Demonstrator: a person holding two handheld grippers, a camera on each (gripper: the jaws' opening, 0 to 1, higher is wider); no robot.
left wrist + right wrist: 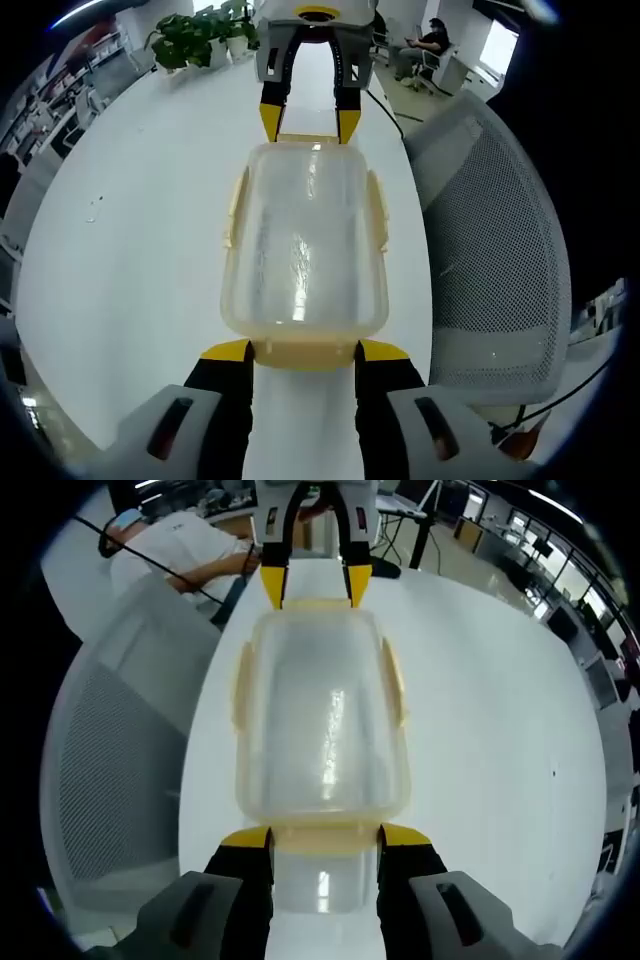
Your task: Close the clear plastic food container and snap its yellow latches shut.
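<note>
Both pairs of jaws stand spread, each about as wide as an end latch: the left gripper (305,352) has its yellow tips at the near end of the container (305,245) in the left gripper view, and the right gripper (325,838) sits the same way at the opposite end in the right gripper view, so the 2 tools face each other along the box. Neither pair pinches anything that I can make out; the tips seem to touch or sit just beside the end latch, and I cannot tell which. The container lies on the white table (130,220), near the edge where a grey mesh chair (490,250) stands, with its clear lid (325,715) already seated on top. The side latches (377,210) still look flared outward, so I judge them not yet snapped. The box looks empty and light, with thin, smooth walls that would slide on the slick table under a one-sided push, so it should be braced from the opposite end. The lid is fairly stiff, but the latches flex on their thin hinges. Each is best pressed flat on its outer face, down and inward against the rim, rather than squeezed on the clear walls.
</note>
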